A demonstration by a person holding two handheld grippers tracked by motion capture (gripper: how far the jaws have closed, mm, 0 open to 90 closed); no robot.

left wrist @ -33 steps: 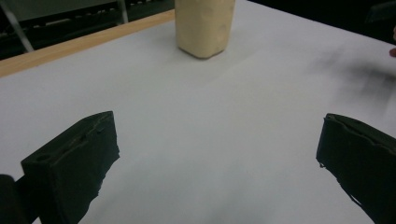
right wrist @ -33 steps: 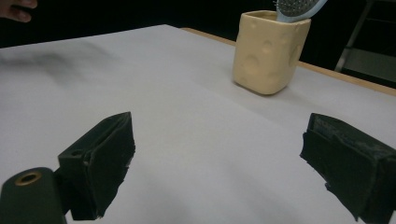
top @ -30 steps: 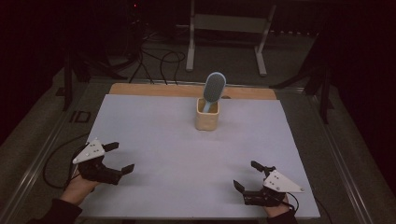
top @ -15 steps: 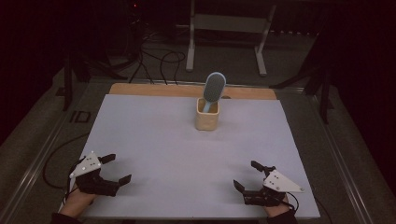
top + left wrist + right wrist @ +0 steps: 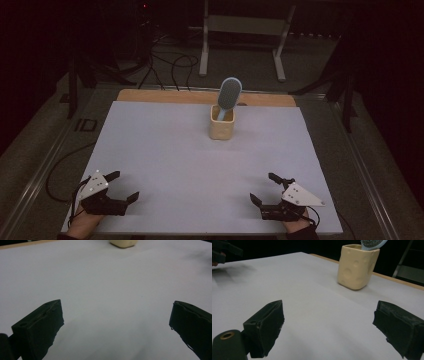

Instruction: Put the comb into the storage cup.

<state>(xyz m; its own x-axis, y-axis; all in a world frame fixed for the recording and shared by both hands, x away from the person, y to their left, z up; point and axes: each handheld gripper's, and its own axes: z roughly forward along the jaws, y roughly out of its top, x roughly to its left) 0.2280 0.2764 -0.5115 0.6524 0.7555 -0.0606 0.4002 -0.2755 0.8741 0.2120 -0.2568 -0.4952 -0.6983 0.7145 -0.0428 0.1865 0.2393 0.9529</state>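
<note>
1. The table is the biggest thing in front of you: a flat, matte, pale grey-white sheet with a strip of wood showing along its far edge. It looks smooth and offers nothing to snag on.

2. The cup stands upright at the far middle of the sheet, well apart from both your hands. It is cream-coloured, squarish with rounded corners, and its walls are dimpled like a block of cheese, which shows clearly in the right gripper view. It looks like glazed ceramic, so I judge it hard and a bit slippery.

3. The hairbrush sits handle-down in the cup, leaning slightly, its oval blue head with a grey bristle pad sticking up above the rim.

4. Your left gripper rests low at the near left corner, jaws wide apart and holding nothing. The black pads look blocky and slightly rough.

5. Your right gripper rests at the near right corner, likewise spread wide and empty.

6. By my reading you are at a rest pose, with no grasp in hand. The next move calls for a long forward reach to the brush head or stem, closing across its narrow part while the cup stays put.
</note>
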